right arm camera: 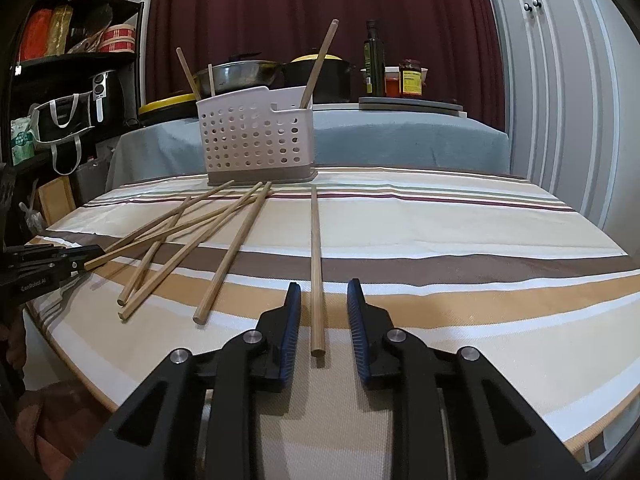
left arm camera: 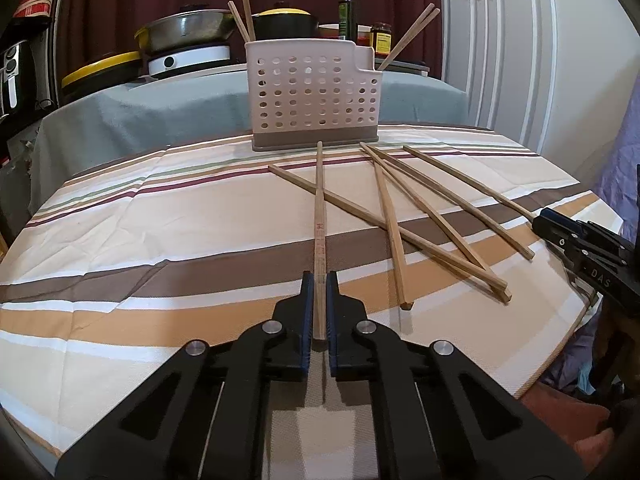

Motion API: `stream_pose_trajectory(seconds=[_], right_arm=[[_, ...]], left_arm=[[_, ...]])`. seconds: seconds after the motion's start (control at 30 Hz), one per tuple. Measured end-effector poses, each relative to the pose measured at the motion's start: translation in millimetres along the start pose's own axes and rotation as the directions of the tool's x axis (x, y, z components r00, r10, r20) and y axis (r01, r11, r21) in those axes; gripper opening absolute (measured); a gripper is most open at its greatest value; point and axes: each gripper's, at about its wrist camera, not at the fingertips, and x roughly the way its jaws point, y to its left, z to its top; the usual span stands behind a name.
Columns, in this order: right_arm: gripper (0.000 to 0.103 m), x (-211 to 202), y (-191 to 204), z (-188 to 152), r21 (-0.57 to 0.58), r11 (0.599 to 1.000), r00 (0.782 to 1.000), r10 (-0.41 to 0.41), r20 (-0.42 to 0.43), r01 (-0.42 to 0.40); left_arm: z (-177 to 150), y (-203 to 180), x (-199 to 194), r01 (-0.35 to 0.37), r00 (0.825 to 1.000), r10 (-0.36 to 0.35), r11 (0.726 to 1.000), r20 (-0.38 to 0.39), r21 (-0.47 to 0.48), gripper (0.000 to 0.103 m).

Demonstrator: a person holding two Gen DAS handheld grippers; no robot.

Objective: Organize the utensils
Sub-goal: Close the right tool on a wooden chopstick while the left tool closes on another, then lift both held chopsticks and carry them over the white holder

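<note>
Home kitchen or dining corner: striped cloth spread on table, pots, oil bottle, sauce jar behind, panelled cupboard, cluttered shelf.

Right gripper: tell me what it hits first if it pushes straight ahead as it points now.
The right gripper stands open around one chopstick lying along its line, so that comes first. Past its far tip the striped tablecloth looks free; the caddy sits left of the line.

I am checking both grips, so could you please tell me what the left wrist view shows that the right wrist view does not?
Only the left wrist view shows the left gripper with its jaws shut on a chopstick. Only the right wrist view shows the right gripper with jaws open around a separate chopstick lying on the tablecloth. Both show the perforated utensil holder and loose chopsticks.
</note>
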Motion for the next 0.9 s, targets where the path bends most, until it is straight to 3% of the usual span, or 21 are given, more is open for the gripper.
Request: stream_pose_trajectory(seconds=[0.1,0.3,0.53,0.9], right_arm=[[0.023,0,-1,0,0.003,1.000,1.000,0.004,0.002,-0.004],[0.007,-1,4,2,-0.003,1.000,1.000,0.028,-0.012,-0.028],[0.007,-12,4,14,0.006,1.000,1.000,0.012,0.016,-0.012],[0.007,-40,9,62,-0.013,1.000,0.992,-0.011,0.125,0.013]], left_arm=[[0,0,0,0.000,1.000,0.000,1.000,0.003,0.001,0.007],[4,2,-5,0.000,1.000,0.000,1.000,0.015,0.002,0.007],[16,1,-20,0.000,0.998,0.000,1.000,0.063,0.004,0.007],[51,7,-57,-0.016,0.985,0.020,0.999,0.171,-0.028,0.007]])
